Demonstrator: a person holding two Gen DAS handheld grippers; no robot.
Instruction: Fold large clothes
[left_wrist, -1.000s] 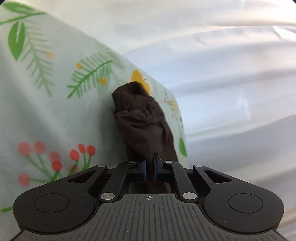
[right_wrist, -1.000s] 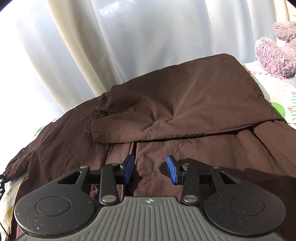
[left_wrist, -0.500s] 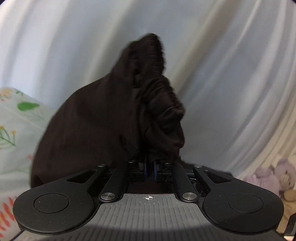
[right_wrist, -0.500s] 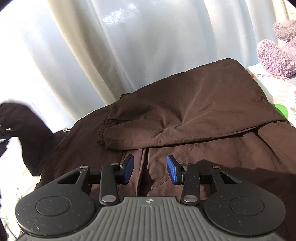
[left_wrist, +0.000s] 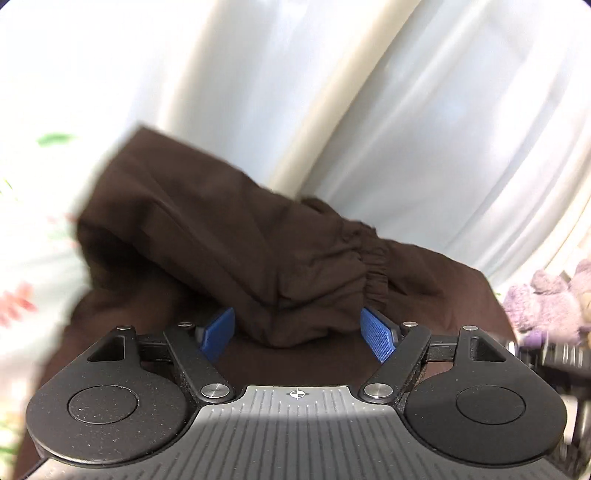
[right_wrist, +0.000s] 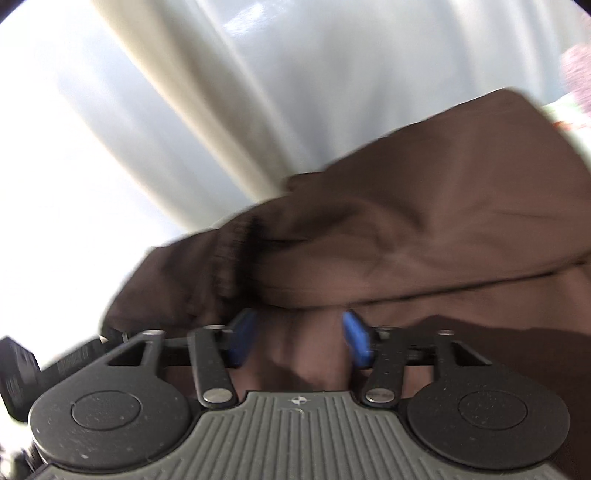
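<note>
Garment: a dark brown jacket (left_wrist: 236, 236) lies spread on a floral bedsheet (left_wrist: 33, 236), its far side close to the curtain.
Folded sleeve: in the left wrist view one sleeve (left_wrist: 280, 254) lies across the body of the garment, its elastic gathered cuff (left_wrist: 373, 258) pointing toward the right of the frame.
Second fold: in the right wrist view a broad brown panel (right_wrist: 443, 206) lies over the lower layer, with a ribbed dark edge (right_wrist: 236, 254) at its left end; this view is motion-blurred.
Left gripper (left_wrist: 297, 334): its blue pads (left_wrist: 218, 334) stand wide apart, holding nothing, on either side of the sleeve's near fold and just above the cloth.
Right gripper (right_wrist: 297, 341): the blue pads (right_wrist: 356, 341) are spread apart with brown fabric showing in the gap; none of it is pinched.
Bedsheet: white with green leaves and red berries, visible along the garment's left edge.
Curtain (left_wrist: 406, 110): pale, hanging in vertical folds behind the bed.
Plush toy (left_wrist: 543, 306): purple and fuzzy, beyond the garment's right edge.
</note>
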